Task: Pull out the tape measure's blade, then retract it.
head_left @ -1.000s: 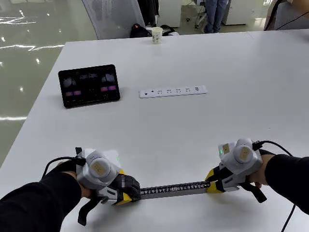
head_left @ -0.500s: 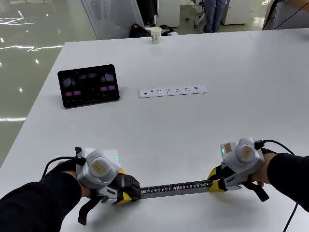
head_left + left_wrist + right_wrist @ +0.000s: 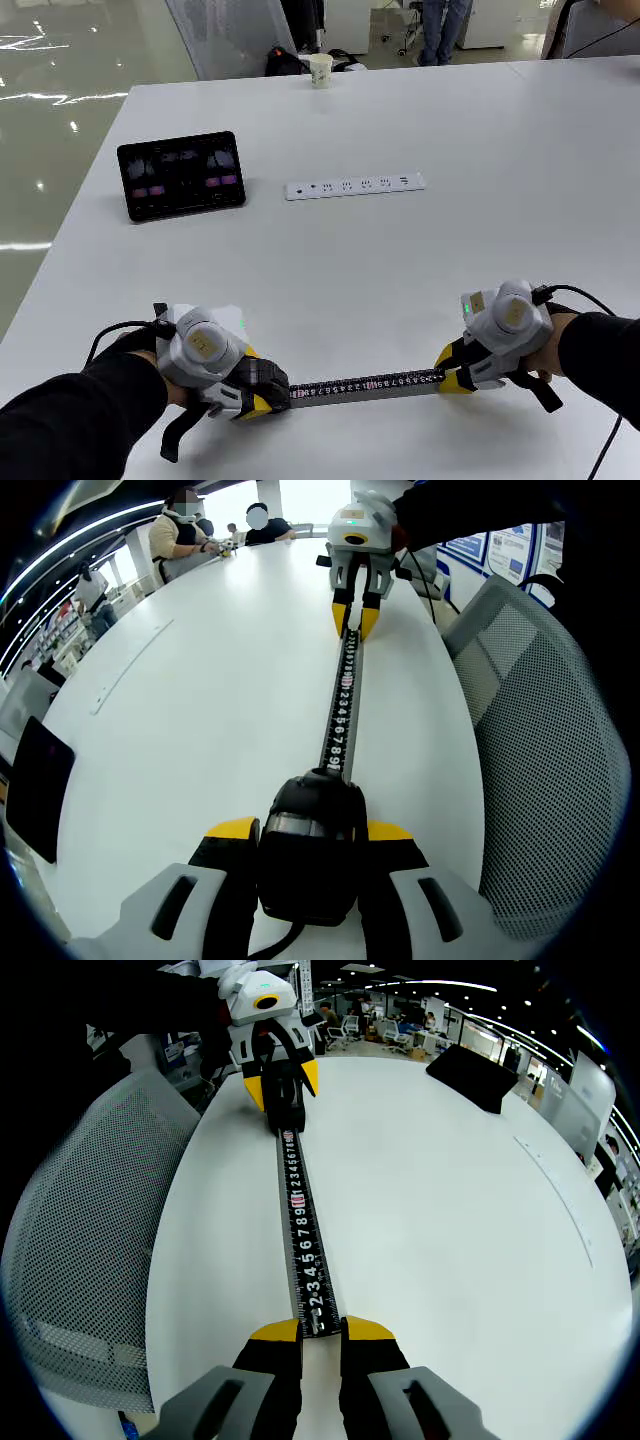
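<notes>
Our left gripper (image 3: 310,832) clamps the black tape-measure case (image 3: 312,885); right gripper (image 3: 321,1332) pinches the numbered dark blade (image 3: 300,1230), which could slip, whipping back.

Head view overhead, gripper views low, face-to-face, sharing blade (image 3: 365,385)

The black plastic tape measure case (image 3: 312,850); its dark steel blade (image 3: 303,1240) carries white numerals and one red mark, over a white tabletop (image 3: 400,120).

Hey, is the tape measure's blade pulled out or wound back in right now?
Pulled out. The blade stretches from the case in the left gripper to the right gripper, shut on its tip.
</notes>
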Demonstrator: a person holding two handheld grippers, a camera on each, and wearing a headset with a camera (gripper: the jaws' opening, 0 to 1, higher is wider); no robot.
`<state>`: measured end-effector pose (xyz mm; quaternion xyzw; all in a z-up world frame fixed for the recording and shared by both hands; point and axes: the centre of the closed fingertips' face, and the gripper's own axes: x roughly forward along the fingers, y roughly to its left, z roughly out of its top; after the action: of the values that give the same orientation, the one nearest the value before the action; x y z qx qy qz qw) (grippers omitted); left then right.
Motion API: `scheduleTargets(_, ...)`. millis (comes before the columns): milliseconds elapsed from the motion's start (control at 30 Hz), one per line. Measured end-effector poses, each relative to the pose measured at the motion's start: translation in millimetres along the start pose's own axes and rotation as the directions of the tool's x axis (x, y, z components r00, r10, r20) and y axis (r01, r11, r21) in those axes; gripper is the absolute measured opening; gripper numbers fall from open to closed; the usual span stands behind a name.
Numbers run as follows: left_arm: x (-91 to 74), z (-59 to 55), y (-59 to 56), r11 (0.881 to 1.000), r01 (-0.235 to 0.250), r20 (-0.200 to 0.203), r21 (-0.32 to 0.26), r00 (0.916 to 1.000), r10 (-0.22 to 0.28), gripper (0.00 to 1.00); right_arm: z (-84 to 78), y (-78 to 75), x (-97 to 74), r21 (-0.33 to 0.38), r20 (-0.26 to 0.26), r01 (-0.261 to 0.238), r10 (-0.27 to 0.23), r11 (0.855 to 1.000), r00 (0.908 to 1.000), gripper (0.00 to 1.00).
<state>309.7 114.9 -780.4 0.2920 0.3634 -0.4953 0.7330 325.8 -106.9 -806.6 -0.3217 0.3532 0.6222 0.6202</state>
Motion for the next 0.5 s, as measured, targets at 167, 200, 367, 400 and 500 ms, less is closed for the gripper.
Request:
scheduleTargets(167,0.2,0.2,0.6,1.0,-0.001,0.002,0.001,1.0,0.001,0.33,-2.5,0.2,-2.5,0.001,-0.005,0.002,-0.002,1.0,1.0,0.1)
scheduleTargets(200,0.2,0.2,0.7,1.0,-0.001,0.002,0.0,1.0,0.001,0.33,-2.8,0.0,-2.5,0.002,-0.005,0.003,-0.003,1.0,1.0,0.1)
scheduleTargets(367,0.3,-0.1,0.9,1.0,-0.002,0.001,0.001,1.0,0.002,0.33,-5.9,-0.2,-4.0,0.005,-0.009,0.005,-0.005,1.0,1.0,0.1)
scheduleTargets(400,0.4,0.2,1.0,1.0,-0.002,0.003,0.003,1.0,0.002,0.33,-7.2,-0.6,-4.4,0.003,-0.012,0.008,-0.008,1.0,0.9999,0.1)
scheduleTargets(500,0.0,0.3,0.6,1.0,-0.003,0.005,0.003,1.0,0.003,0.33,-8.7,-0.9,-5.3,0.004,-0.013,0.009,-0.009,1.0,0.9999,0.1)
